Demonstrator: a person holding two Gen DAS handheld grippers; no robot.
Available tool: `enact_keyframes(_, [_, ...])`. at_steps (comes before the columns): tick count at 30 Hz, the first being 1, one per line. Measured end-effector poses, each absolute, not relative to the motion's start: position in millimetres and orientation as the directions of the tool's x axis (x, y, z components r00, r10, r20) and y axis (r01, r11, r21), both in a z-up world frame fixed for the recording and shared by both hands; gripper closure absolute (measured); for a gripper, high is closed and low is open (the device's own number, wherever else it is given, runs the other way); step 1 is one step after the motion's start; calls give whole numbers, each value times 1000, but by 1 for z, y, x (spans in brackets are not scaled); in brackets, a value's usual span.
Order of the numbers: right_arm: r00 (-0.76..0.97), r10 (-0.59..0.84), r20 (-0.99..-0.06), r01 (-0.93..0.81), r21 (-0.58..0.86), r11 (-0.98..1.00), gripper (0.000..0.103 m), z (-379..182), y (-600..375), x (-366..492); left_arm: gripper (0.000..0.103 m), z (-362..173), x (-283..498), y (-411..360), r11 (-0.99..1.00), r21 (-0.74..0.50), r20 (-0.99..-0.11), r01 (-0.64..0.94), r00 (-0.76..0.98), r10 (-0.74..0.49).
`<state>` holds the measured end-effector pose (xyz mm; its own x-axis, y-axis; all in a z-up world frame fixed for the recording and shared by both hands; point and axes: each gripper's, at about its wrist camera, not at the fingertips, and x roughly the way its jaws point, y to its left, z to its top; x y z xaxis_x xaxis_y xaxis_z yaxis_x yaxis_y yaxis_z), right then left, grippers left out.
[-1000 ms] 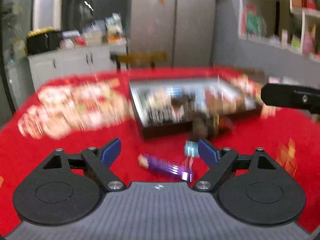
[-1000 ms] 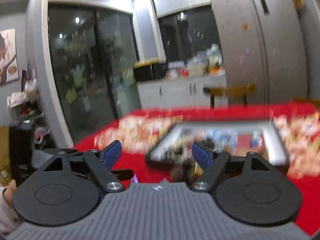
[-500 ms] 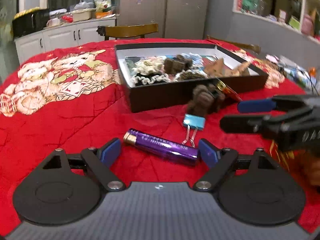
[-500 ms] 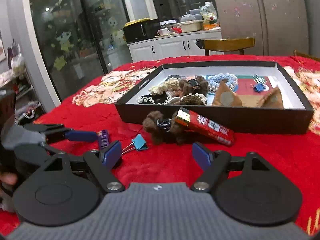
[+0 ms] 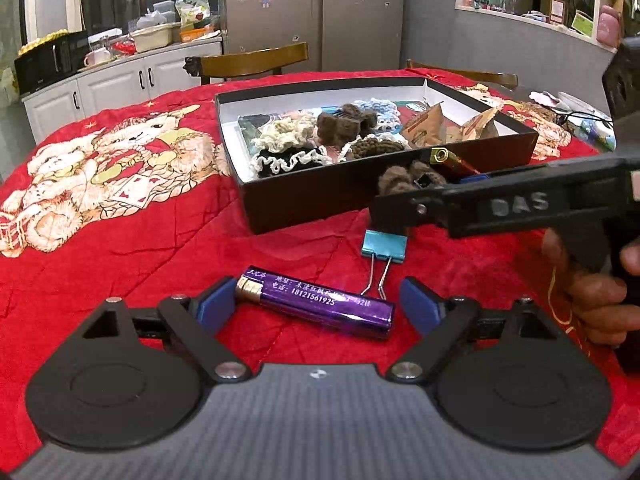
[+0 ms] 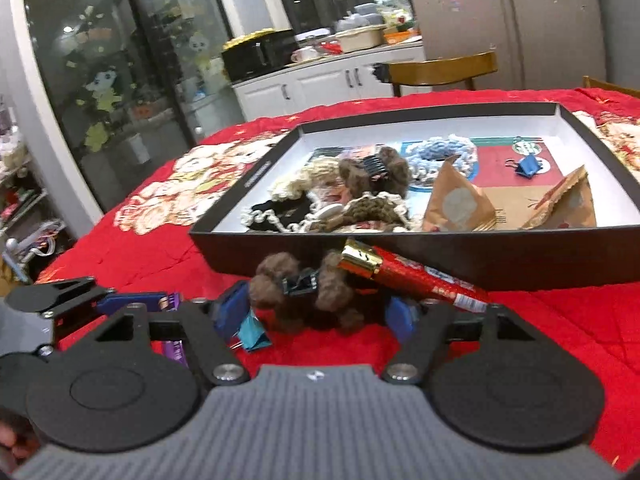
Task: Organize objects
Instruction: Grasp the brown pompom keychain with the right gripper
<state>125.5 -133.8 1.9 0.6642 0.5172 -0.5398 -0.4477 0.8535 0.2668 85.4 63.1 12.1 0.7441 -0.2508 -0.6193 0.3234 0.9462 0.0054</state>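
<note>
Judging by the half-filled box [image 6: 460, 268], I still have four strays outside: my left gripper [image 5: 316, 304] gapes around the purple lighter [image 5: 320, 306], my right gripper [image 6: 316, 312], just narrowing, brackets the brown hair clip [image 6: 308, 292].

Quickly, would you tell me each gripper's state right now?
Left gripper: open, straddling the purple lighter.
Right gripper: jaws just closing around the fuzzy brown hair clip, not yet gripping.
</note>
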Motion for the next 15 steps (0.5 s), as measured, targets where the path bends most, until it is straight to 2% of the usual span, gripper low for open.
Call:
enact_keyframes(1, [666,515,-539,-449,261,855,33,3,-133,125,18,12,85,63,945,7,-616,327,746,-253])
enact_keyframes(2, [670,510,-539,-446,257,857,41,3,-133,125,18,12,83,63,945,10,-613,328,748,-253])
enact_keyframes(5, [678,508,-531,-438,262,860,53,3,-136,124,18,12,81,62,947,24,-606,321,758,-241])
enact_keyframes(15, [698,513,-500,-426,286,859,56,5,-144,118,18,15,73,70,958,26,-581,286,784,-218])
